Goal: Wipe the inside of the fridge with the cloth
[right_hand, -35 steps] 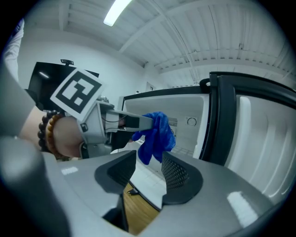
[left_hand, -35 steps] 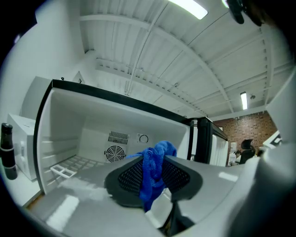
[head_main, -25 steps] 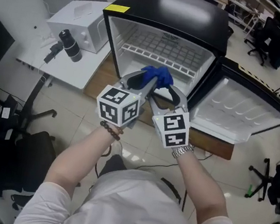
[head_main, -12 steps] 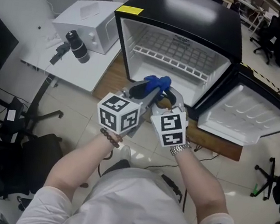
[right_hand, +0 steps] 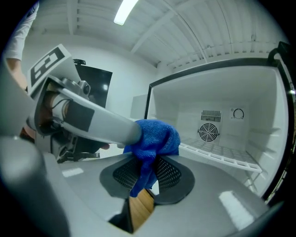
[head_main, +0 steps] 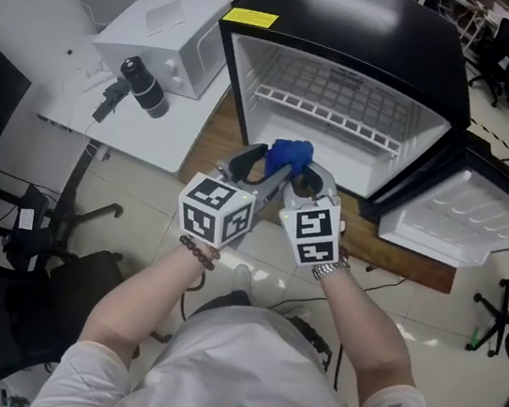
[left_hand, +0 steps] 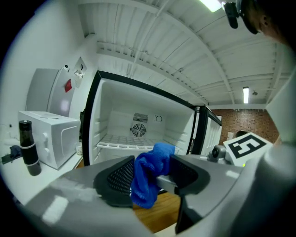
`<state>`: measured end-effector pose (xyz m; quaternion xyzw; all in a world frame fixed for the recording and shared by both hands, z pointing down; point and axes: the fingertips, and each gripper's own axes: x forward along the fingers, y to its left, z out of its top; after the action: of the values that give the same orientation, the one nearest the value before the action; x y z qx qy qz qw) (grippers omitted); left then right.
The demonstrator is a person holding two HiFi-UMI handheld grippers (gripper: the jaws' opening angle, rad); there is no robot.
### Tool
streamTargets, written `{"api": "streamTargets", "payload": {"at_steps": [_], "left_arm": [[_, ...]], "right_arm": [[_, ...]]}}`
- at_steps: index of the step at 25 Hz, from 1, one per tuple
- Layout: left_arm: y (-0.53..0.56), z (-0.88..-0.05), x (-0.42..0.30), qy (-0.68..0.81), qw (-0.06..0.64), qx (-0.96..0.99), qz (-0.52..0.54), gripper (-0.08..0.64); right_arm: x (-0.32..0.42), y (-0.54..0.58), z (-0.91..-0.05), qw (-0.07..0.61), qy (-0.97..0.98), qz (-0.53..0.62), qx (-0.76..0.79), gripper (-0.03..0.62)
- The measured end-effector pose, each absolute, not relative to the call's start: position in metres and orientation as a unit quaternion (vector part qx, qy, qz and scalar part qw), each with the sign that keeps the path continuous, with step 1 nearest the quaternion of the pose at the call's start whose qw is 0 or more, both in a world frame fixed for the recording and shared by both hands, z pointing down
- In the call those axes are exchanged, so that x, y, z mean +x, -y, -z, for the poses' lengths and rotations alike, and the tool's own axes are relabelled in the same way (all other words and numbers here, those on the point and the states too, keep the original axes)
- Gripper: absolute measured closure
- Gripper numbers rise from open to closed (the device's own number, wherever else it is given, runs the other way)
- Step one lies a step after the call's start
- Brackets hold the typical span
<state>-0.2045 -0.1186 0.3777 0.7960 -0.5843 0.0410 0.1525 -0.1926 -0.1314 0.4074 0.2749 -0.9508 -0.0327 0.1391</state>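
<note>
Blue cloth (head_main: 291, 152) hangs bunched between the two grippers, just in front of the open fridge (head_main: 358, 19). The right gripper (right_hand: 148, 173) has just been closing its jaws, and they now pinch the cloth's middle. The left gripper (left_hand: 151, 175) has just been opening; its jaws stand wide, with the cloth and one right jaw between them. Beyond lie a wooden board (head_main: 214, 143), the fridge's wire shelf (head_main: 336, 101) and, at the right, its open door (head_main: 465, 225).

cloth (head_main: 289, 153) — blue, bunched, drooping, aloft just before the open front | fridge (head_main: 358, 14) — black shell, white inside, door swung wide
</note>
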Motion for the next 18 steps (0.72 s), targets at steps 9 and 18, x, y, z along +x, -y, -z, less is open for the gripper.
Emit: {"api": "streamTargets", "payload": {"at_steps": [9,18], "left_arm": [[0.134,-0.396,-0.282,0.64,0.137,0.753,-0.059,0.331],[0.172,-0.416,-0.328,0.664,0.102,0.733,-0.102,0.371]], "right_arm": [[-0.223,0.162,-0.445,0.157,0.944,0.014,0.291,0.517],[-0.268,0.19,-0.479,0.167,0.94,0.022,0.296,0.518]]}}
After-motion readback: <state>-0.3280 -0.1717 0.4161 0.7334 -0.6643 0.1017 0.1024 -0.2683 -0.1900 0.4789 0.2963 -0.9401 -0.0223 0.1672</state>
